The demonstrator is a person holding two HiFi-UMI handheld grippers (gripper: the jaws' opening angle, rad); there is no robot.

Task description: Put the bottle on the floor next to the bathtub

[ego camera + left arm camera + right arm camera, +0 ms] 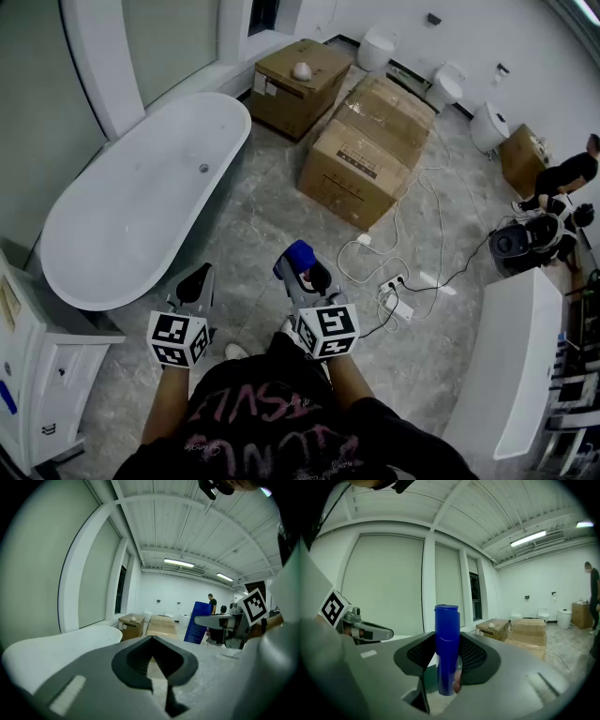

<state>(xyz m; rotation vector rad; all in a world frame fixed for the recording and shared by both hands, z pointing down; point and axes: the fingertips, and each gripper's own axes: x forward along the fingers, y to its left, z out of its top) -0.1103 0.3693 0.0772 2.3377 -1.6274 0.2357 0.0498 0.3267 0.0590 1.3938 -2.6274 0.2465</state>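
My right gripper [448, 657] clamped the blue bottle [447, 634] upright, above the floor [258, 220] just right of the bathtub [112, 211]. My left gripper [153, 654] was closed and empty, nearer the tub.

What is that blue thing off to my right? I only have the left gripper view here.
Observer: It's the blue bottle. The right gripper view shows it upright between the jaws of the right gripper, with a pad pressing on each side.
Operator: Where is the bathtub from the person?
Observer: The head view shows the white bathtub ahead and to the person's left. The left gripper is nearer to it than the right one.
Operator: Anything on the floor to mind?
Observer: A white power strip with cables lies on the floor to the person's right, on the side away from the tub.
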